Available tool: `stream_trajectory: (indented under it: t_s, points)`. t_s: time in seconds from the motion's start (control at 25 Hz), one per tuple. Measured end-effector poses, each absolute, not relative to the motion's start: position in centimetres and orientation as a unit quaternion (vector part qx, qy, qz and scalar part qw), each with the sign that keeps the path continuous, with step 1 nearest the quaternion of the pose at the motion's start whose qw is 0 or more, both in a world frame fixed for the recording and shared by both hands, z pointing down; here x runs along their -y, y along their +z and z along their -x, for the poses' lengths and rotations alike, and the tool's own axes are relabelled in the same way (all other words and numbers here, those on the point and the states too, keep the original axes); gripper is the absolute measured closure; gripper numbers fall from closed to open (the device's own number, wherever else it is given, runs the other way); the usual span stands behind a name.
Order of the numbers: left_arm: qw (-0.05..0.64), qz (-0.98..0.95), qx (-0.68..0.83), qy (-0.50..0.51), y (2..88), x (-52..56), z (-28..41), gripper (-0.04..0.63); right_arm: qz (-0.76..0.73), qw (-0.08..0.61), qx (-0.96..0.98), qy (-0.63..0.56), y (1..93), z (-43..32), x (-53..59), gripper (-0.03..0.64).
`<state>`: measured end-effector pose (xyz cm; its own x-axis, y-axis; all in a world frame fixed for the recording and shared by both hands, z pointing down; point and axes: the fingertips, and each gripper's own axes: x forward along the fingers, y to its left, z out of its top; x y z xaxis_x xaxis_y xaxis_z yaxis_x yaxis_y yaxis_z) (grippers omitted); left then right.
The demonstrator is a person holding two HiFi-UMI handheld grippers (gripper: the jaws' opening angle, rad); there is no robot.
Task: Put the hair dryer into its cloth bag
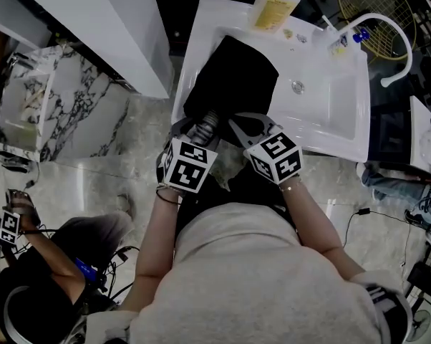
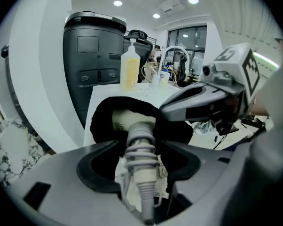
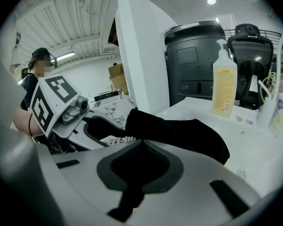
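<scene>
Dryer (image 2: 128,119) sat mostly in the bag (image 1: 233,77) on the sink (image 1: 330,113), its tail pointing back between the left gripper's (image 2: 141,161) wide jaws, untouched. The right gripper's (image 3: 140,145) jaws pinched the bag's edge. Left looked nearer.

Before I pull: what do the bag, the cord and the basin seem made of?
The bag looks like soft matte black cloth; it drapes and folds. The cord: pale, smooth, coiled, probably rubbery plastic. The basin: smooth glossy white with a sheen, ceramic or acrylic, can't tell.
</scene>
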<state>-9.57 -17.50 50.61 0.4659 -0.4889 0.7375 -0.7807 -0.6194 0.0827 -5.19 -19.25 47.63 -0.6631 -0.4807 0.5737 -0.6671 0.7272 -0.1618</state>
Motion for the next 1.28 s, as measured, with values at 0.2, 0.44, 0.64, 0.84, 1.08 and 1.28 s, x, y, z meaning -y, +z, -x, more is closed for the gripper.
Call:
stream_trajectory:
  t_s: [0.2, 0.44, 0.64, 0.84, 1.08, 1.28]
  points:
    - [0.228, -0.822, 0.38, 0.358, 51.9, 15.5, 11.2, 0.345, -0.321, 0.25, 0.895, 0.185, 47.6, 5.6, 19.3, 0.609]
    - [0.22, -0.822, 0.38, 0.362, 51.6, 15.6, 11.0, 0.387, -0.323, 0.246, 0.896, 0.181, 47.3, 5.3, 19.0, 0.609]
    - [0.214, -0.825, 0.374, 0.366, 51.4, 17.0, 9.9, 0.39, -0.318, 0.249, 0.897, 0.18, 47.2, 5.4, 18.7, 0.609]
    - [0.211, -0.819, 0.379, 0.376, 52.0, 18.6, 8.8, 0.39, -0.312, 0.251, 0.899, 0.179, 47.6, 5.4, 18.4, 0.609]
    - [0.214, -0.807, 0.388, 0.39, 52.6, 20.2, 7.9, 0.389, -0.302, 0.252, 0.902, 0.181, 47.9, 5.6, 18.7, 0.609]
    - [0.192, -0.808, 0.398, 0.389, 52.6, 19.6, 8.1, 0.385, -0.291, 0.253, 0.905, 0.182, 48.4, 5.7, 18.8, 0.609]
